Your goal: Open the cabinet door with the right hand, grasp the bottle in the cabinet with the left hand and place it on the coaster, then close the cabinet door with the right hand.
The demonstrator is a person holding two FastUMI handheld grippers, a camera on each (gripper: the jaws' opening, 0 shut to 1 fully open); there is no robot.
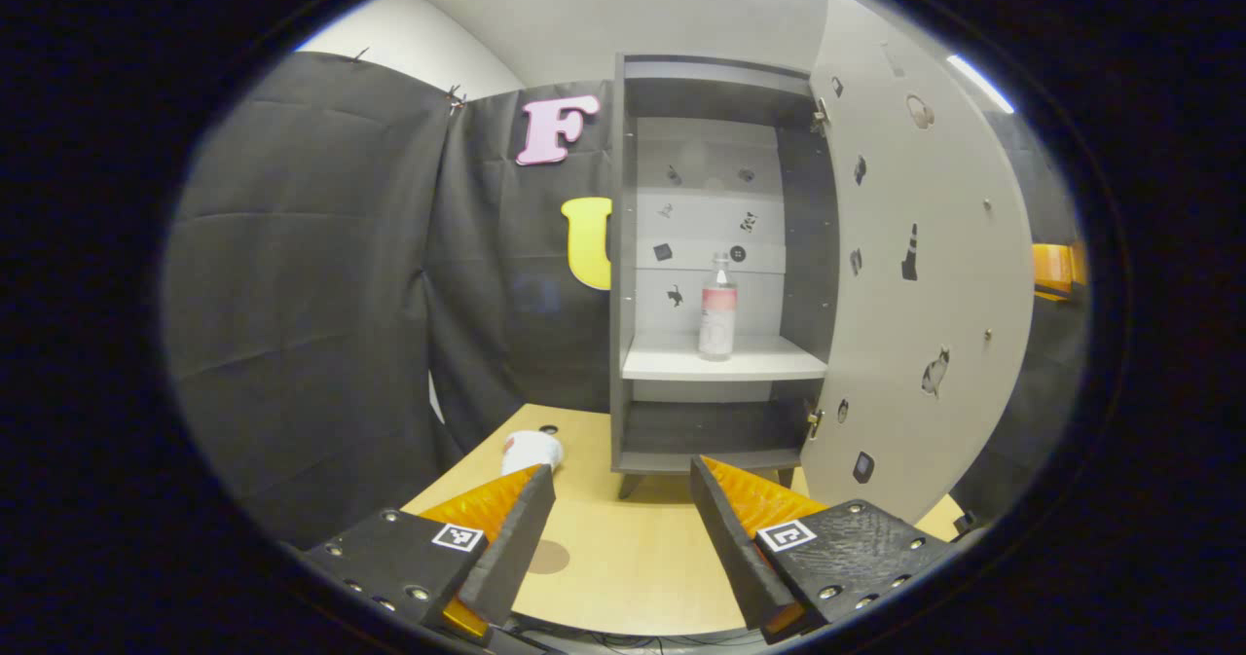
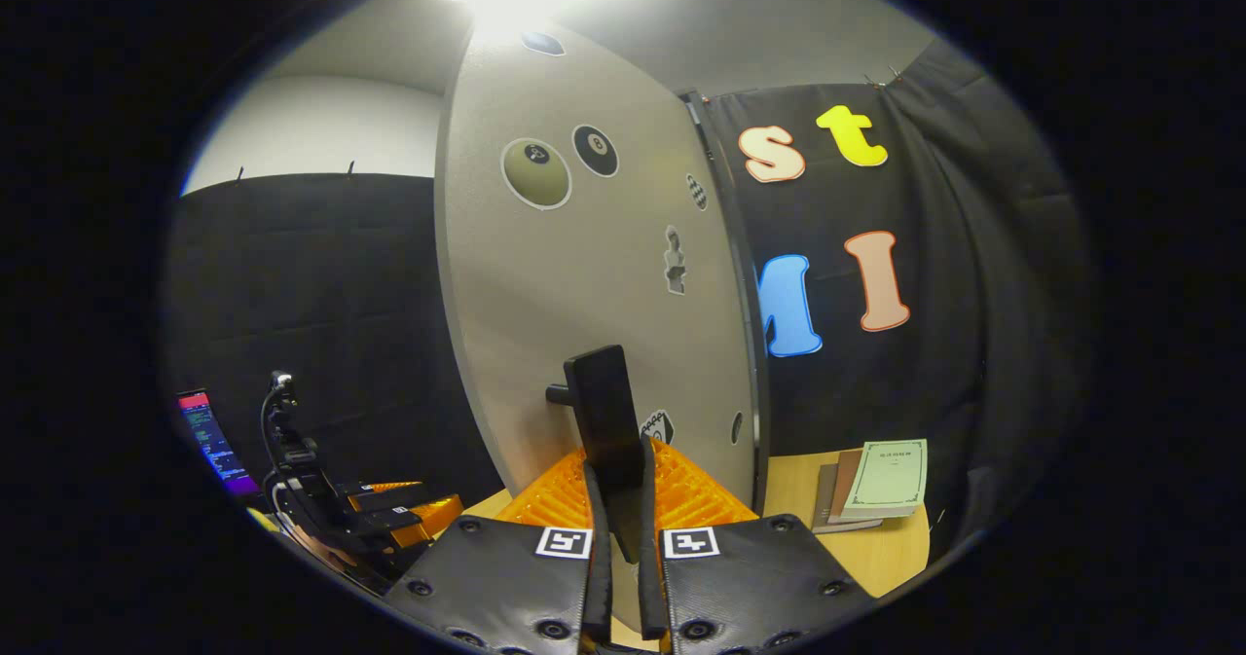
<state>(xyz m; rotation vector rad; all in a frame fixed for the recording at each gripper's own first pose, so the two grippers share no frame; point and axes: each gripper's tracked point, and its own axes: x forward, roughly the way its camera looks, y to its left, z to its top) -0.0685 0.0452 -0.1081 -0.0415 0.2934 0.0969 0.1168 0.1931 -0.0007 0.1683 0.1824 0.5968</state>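
Pale wood makes up the tabletop (image 1: 623,558), which carries a grey cabinet (image 1: 619,275) standing toward its far edge in the left gripper view. Its door (image 1: 925,275) is swung wide open to the right, dotted with small stickers, and blocks the space behind it apart from an orange sliver at its right edge. On the cabinet's light middle shelf (image 1: 769,358) stands the bottle (image 1: 718,309), upright, clear with a pale pink label, alone and well apart from both side walls; the compartments above and below are dark and hard to read. Near the tabletop's left edge lies a white object (image 1: 531,451), partly hidden behind a finger, too unclear to name. Closer in, a round brown coaster (image 1: 548,557) lies on the wood, partly covered by that same finger. The left gripper (image 1: 623,485) hangs short of the cabinet, its tongs spread apart with nothing between them. In the right gripper view, the door's outer face (image 2: 604,275) fills the centre, and the right gripper (image 2: 618,480) has its tongs clamped on the dark door handle (image 2: 604,421). At the tabletop's right corner lie stacked books (image 2: 876,485). Lower left, the other gripper (image 2: 399,514) and a lit screen (image 2: 209,441) are cut off.
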